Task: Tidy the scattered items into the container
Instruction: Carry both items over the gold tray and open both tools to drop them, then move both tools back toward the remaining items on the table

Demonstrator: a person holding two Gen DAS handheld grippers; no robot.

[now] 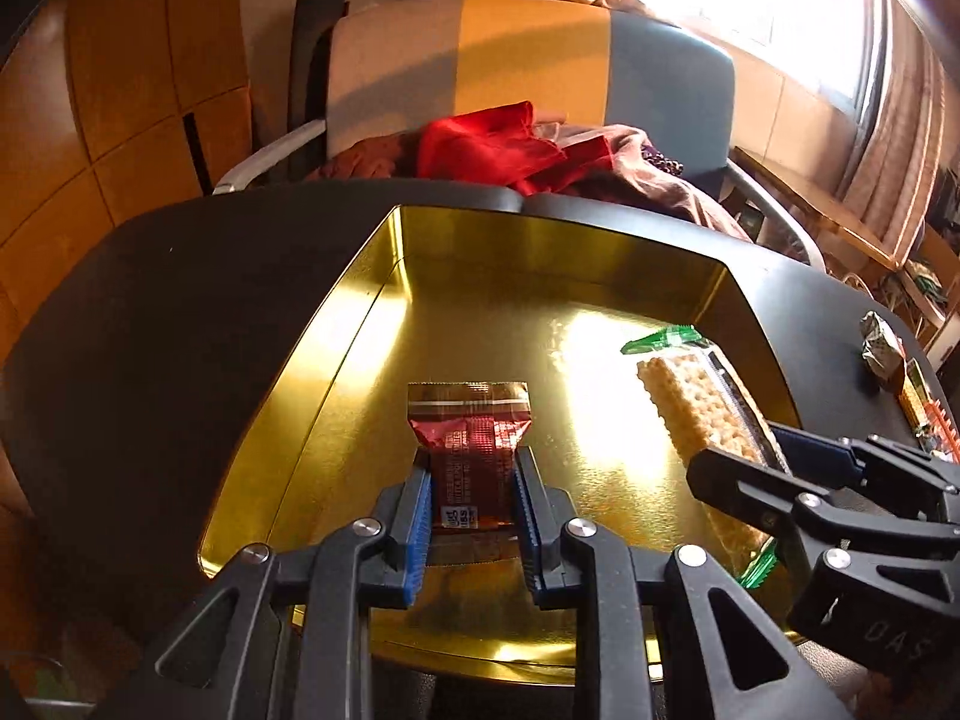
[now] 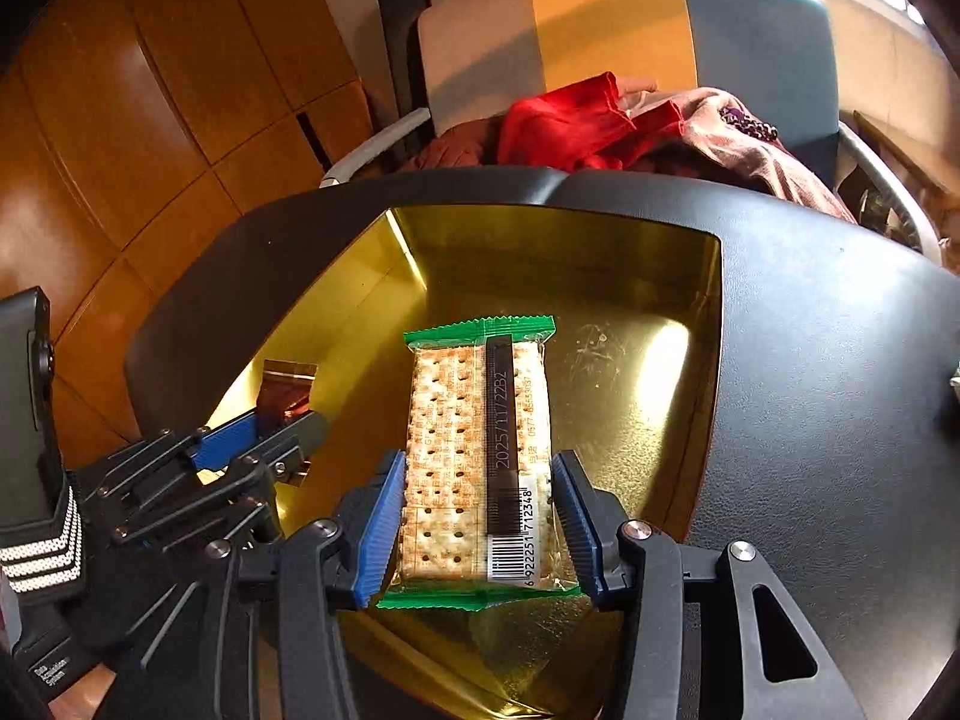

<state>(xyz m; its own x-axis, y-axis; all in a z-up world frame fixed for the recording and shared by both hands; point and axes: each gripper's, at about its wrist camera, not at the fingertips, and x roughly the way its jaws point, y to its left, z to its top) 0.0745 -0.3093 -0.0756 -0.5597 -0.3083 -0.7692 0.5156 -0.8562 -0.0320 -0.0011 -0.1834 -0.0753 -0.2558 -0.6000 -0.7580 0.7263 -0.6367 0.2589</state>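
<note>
Left wrist: the left gripper [image 1: 472, 501] is seen clamped on a brown snack packet [image 1: 471, 450] over the floor of the gold tin [image 1: 360, 324] on the black table [image 1: 150, 300], the right gripper [image 1: 759, 459] is seen closed on the cracker pack [image 1: 696, 420] at the tin's right side, and two small wrapped items [image 1: 885, 345] are seen lying on the table outside the tin, to its right. Right wrist: the cracker pack [image 2: 477, 462] is held between the right gripper's blue pads [image 2: 381, 531], low inside the tin [image 2: 690, 360], while the left gripper [image 2: 264, 432] is seen at left, closed on the brown packet [image 2: 288, 387] near the tin's left wall; a chair [image 2: 600, 30] piled with clothes [image 2: 576, 120] is seen behind the table [image 2: 828, 360].
</note>
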